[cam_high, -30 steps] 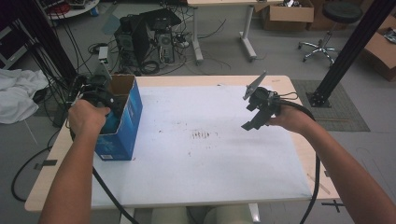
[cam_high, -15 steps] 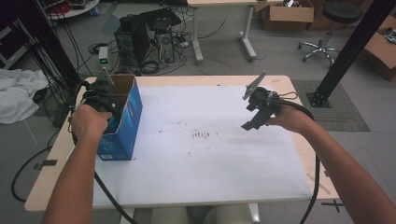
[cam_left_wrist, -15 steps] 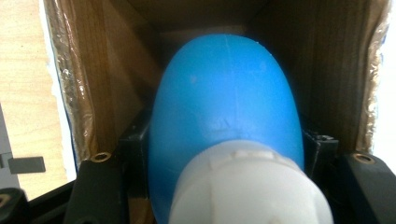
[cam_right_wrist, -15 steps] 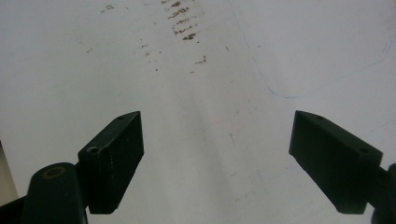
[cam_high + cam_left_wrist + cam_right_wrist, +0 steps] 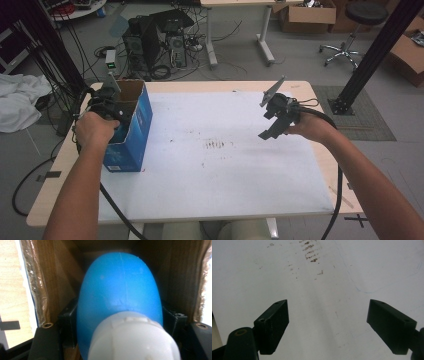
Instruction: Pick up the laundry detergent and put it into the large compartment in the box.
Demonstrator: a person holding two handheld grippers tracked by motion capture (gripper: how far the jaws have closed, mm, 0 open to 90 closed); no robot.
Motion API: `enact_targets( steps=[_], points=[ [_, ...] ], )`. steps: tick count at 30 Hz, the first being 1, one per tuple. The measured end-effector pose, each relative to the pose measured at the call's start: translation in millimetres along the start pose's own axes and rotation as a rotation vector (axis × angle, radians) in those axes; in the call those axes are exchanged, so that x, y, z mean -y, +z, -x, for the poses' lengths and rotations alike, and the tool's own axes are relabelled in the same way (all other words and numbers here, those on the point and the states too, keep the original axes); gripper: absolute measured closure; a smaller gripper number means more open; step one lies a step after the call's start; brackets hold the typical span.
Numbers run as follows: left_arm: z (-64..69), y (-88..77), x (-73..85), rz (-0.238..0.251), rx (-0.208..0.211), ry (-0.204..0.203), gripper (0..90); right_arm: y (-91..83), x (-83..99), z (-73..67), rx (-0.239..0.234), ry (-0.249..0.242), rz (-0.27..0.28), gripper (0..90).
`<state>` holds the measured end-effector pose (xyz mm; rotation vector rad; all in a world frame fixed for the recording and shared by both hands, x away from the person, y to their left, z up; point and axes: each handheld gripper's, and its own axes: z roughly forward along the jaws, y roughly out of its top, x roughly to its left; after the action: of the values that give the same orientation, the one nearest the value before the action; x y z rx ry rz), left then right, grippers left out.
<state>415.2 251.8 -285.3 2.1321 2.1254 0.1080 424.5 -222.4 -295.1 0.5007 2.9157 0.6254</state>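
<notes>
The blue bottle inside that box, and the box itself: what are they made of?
The blue bottle looks like smooth, slightly glossy plastic: a faint mould seam runs down it. Its white cap seems ridged plastic too. The box appears to be cardboard: brown, raw inner walls and a printed blue outside.

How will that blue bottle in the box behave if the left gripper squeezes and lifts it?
The blue bottle looks smooth, rounded plastic, so it may slip between the jaws, which have just been opening beside it. It probably rolls if laid down. Inside the cardboard box it could snag on the walls.
</notes>
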Motion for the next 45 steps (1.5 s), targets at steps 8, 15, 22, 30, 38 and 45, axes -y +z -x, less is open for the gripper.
enact_targets(
  steps=[8,15,22,30,38,45],
  points=[
    [-1.9,-3.1,1.1,0.009,0.009,-0.009,31.5,0.2,-0.7,-0.7,-0.001,-0.003,0.001,17.6],
    [-2.6,-13.7,0.5,0.023,0.018,-0.006,30.0,-0.5,-1.2,-1.2,-0.003,-0.006,0.003,17.6],
    [-1.8,-27.9,-0.4,0.043,0.022,0.0,29.9,-2.3,-0.9,-2.0,-0.002,-0.001,0.009,17.6],
    [0.3,-43.9,-0.7,0.062,0.01,0.009,28.4,-3.9,-0.7,-3.1,0.001,-0.001,0.015,17.5],
    [4.4,-68.1,-2.4,0.088,0.0,0.038,28.4,-7.7,0.3,-4.9,0.006,-0.002,0.016,17.5],
    [14.9,-82.4,-2.7,0.104,0.0,0.074,28.4,-11.8,-0.7,-7.3,0.012,-0.001,0.021,17.5]
  ],
)
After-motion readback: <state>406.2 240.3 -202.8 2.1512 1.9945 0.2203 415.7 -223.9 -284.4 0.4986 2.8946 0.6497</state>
